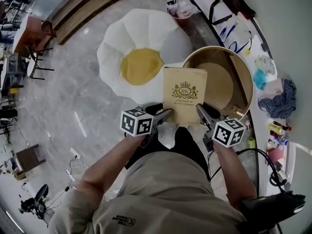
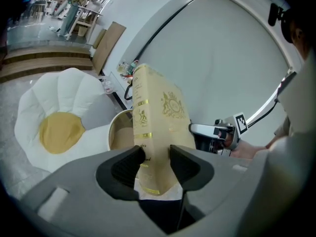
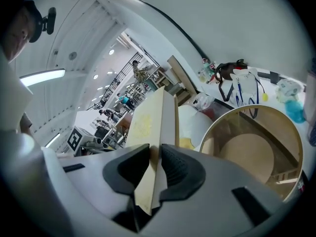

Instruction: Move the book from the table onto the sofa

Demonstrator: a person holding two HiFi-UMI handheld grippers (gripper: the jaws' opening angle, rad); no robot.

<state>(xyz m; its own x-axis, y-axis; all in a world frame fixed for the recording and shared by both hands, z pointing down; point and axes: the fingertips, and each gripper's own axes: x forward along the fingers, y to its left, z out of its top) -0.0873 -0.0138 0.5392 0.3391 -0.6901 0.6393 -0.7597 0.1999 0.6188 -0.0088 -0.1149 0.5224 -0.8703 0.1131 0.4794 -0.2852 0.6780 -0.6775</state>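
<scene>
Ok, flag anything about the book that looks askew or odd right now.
Nothing looks damaged or spilled. The book stands upright in mid-air, pinched only at its two lower corners by the left gripper and the right gripper. Most of it sticks up unsupported, and it tilts slightly.

The beige short-sleeved shirt bears a small dark logo

I am holding the book upright between both tools, my left gripper clamping its near left edge and my right gripper its near right edge. The sofa is lying ahead of my left gripper. The round table is standing just beside it, ahead of my right gripper, and a counter is running further right.
</scene>
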